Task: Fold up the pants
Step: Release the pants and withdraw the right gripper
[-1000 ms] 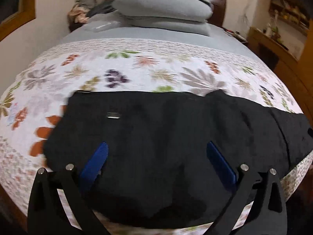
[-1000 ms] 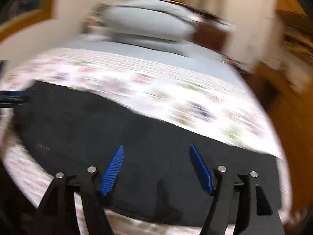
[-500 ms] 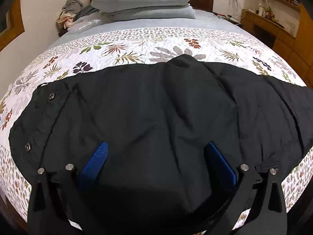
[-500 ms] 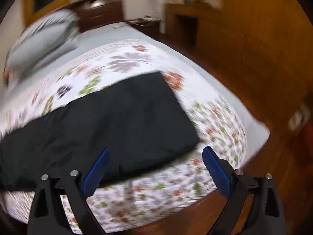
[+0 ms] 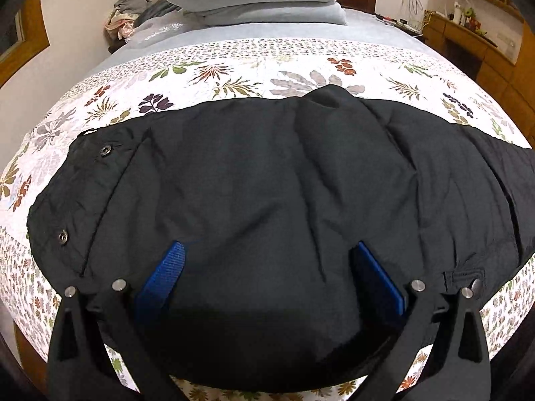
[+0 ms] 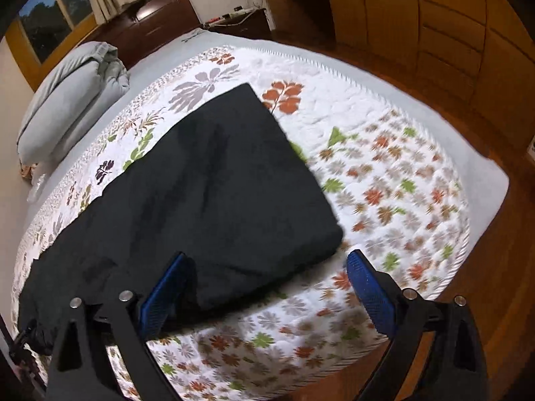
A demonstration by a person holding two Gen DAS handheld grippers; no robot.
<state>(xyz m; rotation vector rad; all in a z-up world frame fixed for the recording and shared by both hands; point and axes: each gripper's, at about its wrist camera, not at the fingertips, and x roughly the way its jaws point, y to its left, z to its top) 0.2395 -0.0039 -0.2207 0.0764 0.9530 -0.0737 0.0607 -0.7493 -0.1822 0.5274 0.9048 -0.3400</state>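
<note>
We see the black pants (image 5: 267,183) spread flat across the floral quilt (image 5: 234,67) on the bed, waistband snaps to the left, leg ends toward the right side. Our left tongs (image 5: 267,267) hang spread wide over the seat area, gripping nothing. Our right tongs (image 6: 264,287) are also released, poised over the hem end of the pants (image 6: 217,183), beside the quilt (image 6: 401,183).

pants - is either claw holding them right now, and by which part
Nothing is held: the left claw and right claw are both open above the pants.
</note>
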